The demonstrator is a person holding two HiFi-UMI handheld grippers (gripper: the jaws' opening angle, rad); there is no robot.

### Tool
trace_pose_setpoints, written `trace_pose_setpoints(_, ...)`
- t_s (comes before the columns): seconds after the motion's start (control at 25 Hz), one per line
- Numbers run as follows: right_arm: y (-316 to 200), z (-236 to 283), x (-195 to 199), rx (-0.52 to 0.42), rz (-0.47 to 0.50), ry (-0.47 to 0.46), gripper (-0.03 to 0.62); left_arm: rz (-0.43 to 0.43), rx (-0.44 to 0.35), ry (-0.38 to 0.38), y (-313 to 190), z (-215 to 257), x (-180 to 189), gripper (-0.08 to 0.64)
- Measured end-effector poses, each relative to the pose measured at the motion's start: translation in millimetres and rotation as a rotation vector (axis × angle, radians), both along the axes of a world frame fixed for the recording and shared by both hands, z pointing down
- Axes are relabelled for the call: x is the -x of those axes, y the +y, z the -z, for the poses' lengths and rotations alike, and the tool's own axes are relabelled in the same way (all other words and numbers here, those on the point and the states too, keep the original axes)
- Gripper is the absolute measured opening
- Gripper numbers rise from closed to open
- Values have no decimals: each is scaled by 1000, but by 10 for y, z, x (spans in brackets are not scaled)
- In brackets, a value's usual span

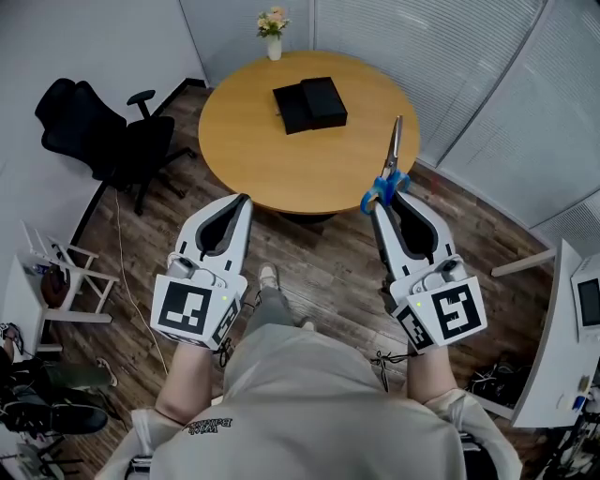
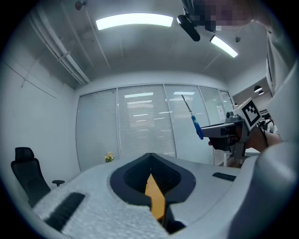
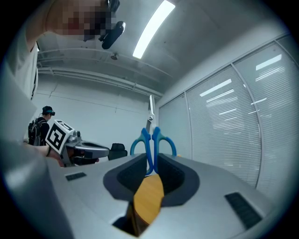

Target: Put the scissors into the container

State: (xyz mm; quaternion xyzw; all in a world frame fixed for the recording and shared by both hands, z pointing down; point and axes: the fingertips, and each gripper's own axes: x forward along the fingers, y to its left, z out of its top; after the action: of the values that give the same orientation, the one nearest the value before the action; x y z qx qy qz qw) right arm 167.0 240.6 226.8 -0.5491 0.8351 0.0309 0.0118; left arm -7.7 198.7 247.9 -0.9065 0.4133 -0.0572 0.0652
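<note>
My right gripper (image 1: 382, 203) is shut on the blue handles of the scissors (image 1: 388, 172), whose steel blades point away from me over the round table's near right edge. In the right gripper view the scissors (image 3: 152, 140) stand upright between the closed jaws. A black box-like container (image 1: 310, 104) lies on the wooden table (image 1: 253, 150), beyond and left of the blades. My left gripper (image 1: 246, 200) is shut and empty, held just short of the table's near edge. From the left gripper view the scissors (image 2: 194, 119) show at the right.
A small vase of flowers (image 1: 273, 27) stands at the table's far edge. A black office chair (image 1: 103, 136) sits to the left, white furniture (image 1: 562, 337) at the right. Glass walls with blinds enclose the room. The floor is dark wood.
</note>
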Motion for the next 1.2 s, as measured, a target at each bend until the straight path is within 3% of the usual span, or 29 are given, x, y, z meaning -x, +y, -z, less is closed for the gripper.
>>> trace_pose_setpoints(0.52, -206, -136, 74, 1, 18, 2, 84, -2, -22, -21, -144, -81, 17, 21)
trace_pose_setpoints(1.2, -1259, -387, 326, 75, -4, 10, 84, -12, 24, -16, -1166, -274, 284, 21)
